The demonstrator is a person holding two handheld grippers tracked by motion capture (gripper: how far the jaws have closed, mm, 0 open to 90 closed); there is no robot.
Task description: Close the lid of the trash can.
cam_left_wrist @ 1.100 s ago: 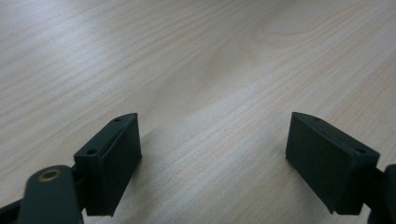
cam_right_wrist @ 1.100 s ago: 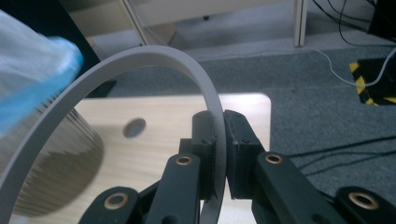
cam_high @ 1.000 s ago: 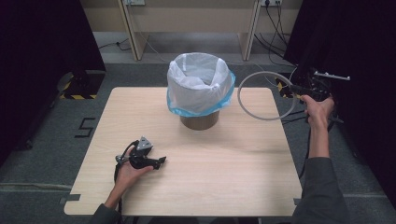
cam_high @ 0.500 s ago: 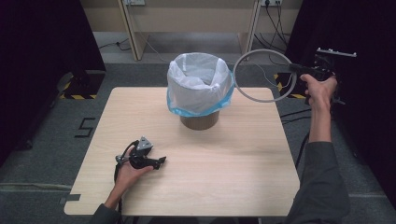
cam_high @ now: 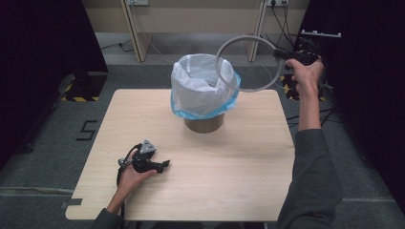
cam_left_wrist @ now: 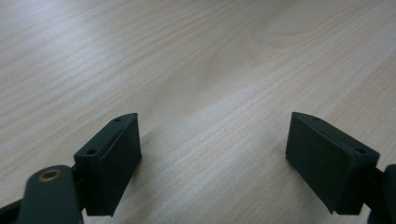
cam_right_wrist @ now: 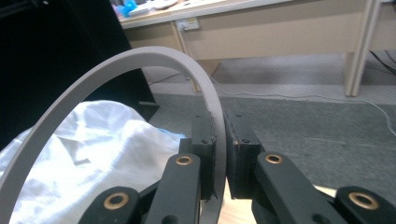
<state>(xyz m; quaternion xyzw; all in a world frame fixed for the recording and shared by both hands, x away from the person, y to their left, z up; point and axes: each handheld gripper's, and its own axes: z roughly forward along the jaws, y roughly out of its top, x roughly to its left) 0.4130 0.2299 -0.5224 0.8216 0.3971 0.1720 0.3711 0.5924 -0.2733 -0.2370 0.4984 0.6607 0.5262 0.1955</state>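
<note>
While a pale wooden surface (cam_high: 239, 191) spans the middle of the high view, a bin (cam_high: 204, 90) lined with a white bag that shows a blue edge stands toward its far side, the bag's mouth open and slack over the rim. Beyond the surface lie grey floor and the legs of a light desk (cam_high: 131, 28) at the back wall.

Raised in the air at the right, a grey ring (cam_high: 247, 64) hangs tilted on edge, its lower left arc overlapping the bin's far right rim in the high view; whether it touches the bag cannot be told. In the right gripper view the ring (cam_right_wrist: 116, 70) curves up and leftward over the white bag (cam_right_wrist: 93, 154).

Held up off the far right corner of the surface, the right gripper (cam_high: 286, 56) has its fingers (cam_right_wrist: 204, 154) clamped on the ring's band, one pad on each face of it.

Resting on the near left part of the surface, well apart from the bin, the left gripper (cam_high: 162, 164) lies in a hand, and its fingers (cam_left_wrist: 114, 158) stand wide apart over bare wood with nothing between them.
</note>
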